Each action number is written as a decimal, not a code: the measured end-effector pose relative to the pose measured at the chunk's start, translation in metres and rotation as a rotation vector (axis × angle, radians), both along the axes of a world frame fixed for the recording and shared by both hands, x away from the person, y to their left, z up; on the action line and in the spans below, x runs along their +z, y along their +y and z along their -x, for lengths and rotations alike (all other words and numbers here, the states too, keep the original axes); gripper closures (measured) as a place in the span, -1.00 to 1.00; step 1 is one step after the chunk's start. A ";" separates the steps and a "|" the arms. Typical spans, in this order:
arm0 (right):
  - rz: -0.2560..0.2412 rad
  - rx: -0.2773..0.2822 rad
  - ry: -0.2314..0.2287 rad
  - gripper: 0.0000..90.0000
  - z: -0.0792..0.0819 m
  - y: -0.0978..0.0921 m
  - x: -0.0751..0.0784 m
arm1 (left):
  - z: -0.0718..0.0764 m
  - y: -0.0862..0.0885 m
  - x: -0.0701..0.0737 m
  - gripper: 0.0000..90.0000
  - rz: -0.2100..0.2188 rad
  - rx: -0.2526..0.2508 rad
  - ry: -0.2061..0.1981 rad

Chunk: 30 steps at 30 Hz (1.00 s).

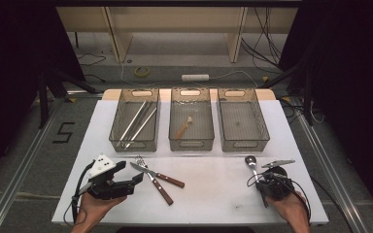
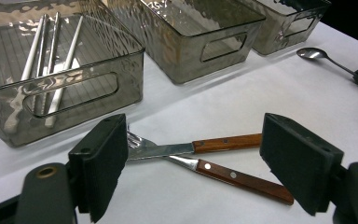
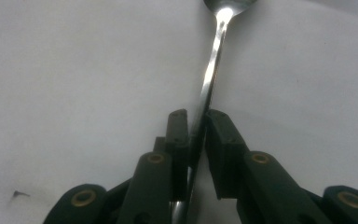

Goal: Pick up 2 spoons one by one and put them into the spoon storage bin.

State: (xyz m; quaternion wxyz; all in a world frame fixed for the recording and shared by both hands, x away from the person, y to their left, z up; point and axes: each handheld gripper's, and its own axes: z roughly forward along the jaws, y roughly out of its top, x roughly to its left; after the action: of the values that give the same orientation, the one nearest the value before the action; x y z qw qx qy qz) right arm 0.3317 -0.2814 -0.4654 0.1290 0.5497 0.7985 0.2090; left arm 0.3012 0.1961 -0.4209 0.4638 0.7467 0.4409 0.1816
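A metal spoon (image 1: pixel 250 162) lies on the white table at the front right, its bowl pointing toward the bins. My right gripper (image 1: pixel 258 180) is shut on the spoon's handle (image 3: pixel 214 60), which runs up between the jaws of the right gripper (image 3: pixel 196 121). A wooden-handled fork (image 1: pixel 161 190) and a wooden-handled knife (image 1: pixel 167 179) lie crossed at the front centre-left. My left gripper (image 1: pixel 130 171) stands open just left of them. In its own view the left gripper (image 2: pixel 196 158) frames the knife (image 2: pixel 226 142) and the fork (image 2: pixel 242 179), touching neither.
Three clear bins stand in a row at the back of the table. The left bin (image 1: pixel 118 131) holds several long metal sticks (image 1: pixel 137 122). A small wooden-handled utensil (image 1: pixel 183 127) lies in the middle bin (image 1: pixel 191 143). The right bin (image 1: pixel 263 127) looks bare inside.
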 end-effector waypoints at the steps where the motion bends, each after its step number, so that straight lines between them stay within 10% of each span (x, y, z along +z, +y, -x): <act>1: 0.001 0.000 0.000 0.80 0.000 0.000 0.000 | 0.000 0.000 0.000 -0.49 0.000 0.000 -0.001; 14: -0.087 -0.014 0.017 1.00 0.000 -0.006 0.002 | 0.000 0.000 0.000 -0.49 0.003 0.002 0.000; 30: -0.166 0.025 -0.072 1.00 0.008 -0.006 0.020 | -0.001 0.002 -0.001 -0.51 0.031 -0.009 -0.002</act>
State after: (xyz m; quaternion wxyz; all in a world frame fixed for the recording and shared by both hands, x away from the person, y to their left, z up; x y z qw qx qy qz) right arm 0.3238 -0.2872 -0.4451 0.1091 0.5405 0.7800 0.2958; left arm 0.3024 0.1977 -0.4223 0.4767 0.7412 0.4397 0.1732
